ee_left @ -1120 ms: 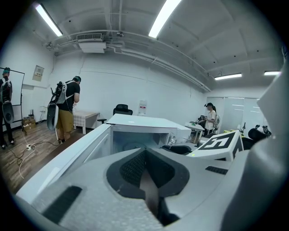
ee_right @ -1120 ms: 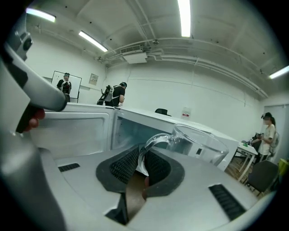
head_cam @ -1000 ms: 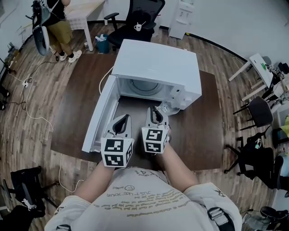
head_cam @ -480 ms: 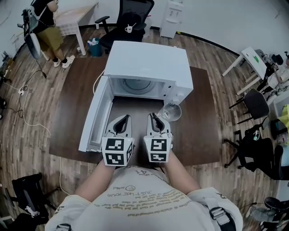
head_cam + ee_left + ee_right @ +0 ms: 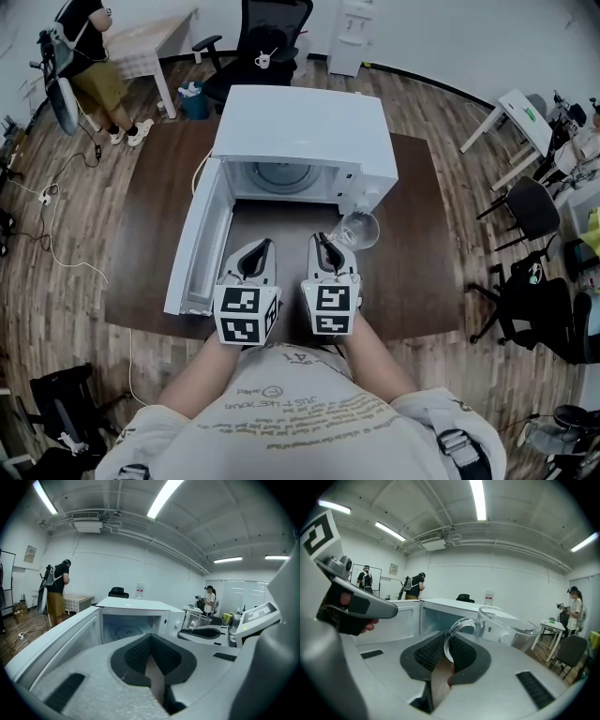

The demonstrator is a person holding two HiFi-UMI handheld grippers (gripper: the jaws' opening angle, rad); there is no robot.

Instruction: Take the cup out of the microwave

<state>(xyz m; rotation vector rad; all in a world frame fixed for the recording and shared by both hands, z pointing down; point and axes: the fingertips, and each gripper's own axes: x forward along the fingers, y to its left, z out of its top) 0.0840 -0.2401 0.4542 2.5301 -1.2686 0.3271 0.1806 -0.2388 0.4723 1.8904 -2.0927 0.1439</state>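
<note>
While the head view lays out the scene from above, with the boxy white microwave on a dark brown table and its door swung wide to the left, only the right gripper view shows how the cup is gripped. The cup is clear glass, round and wide-mouthed, with a curved loop handle. It hangs in the air outside the oven, in front of the control side and above the table. The left gripper view alone looks into the open cavity, where a round glass turntable lies on the pale floor. Both tools have smooth grey shells and dark pads with a fine ribbed texture. The right gripper has its jaws pressed onto the handle, the glass loop pinched between the pads and the bowl sticking out to the right of the tips. The left gripper holds nothing: its jaws meet at the tips, with only a narrow sliver of brown table showing between the pads further back. It sits just beside the right one, in front of the open door.
</note>
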